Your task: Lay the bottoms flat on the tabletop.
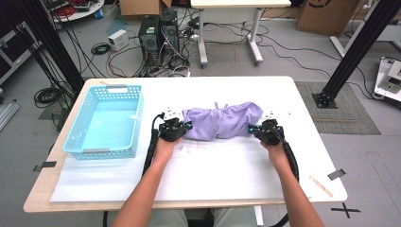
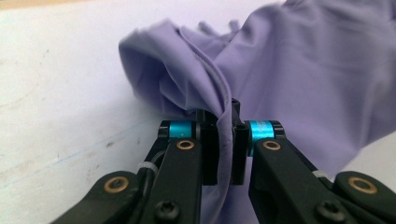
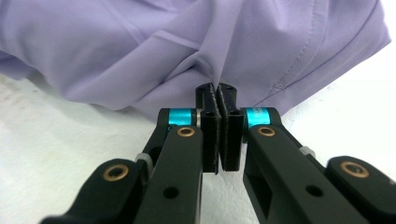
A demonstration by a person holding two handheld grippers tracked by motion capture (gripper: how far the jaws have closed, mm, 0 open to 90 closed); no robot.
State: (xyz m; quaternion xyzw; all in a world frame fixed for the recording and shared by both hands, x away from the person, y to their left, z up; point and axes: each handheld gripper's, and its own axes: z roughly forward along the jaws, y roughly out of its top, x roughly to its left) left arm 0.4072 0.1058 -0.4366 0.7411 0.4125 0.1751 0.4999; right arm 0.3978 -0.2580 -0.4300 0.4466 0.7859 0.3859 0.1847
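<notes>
While the crumpled lilac fabric garment [image 1: 221, 121] lies bunched at the middle of the white table [image 1: 236, 170], each of its ends is pinched — the left gripper [image 1: 182, 128] clamps a fold at the garment's left end, its pads pressed on the cloth [image 2: 225, 140]. At the right end, the right gripper [image 1: 255, 130] is likewise clamped on a fold [image 3: 218, 79]. A light blue plastic basket [image 1: 106, 120] stands well apart, far left.

Plain lilac garment [image 1: 221, 121], light blue lattice-walled basket [image 1: 105, 124], white table [image 1: 227, 165] with pale wooden edge, black left gripper [image 2: 224, 140] and right gripper [image 3: 219, 135] with turquoise rollers and brass rivets
</notes>
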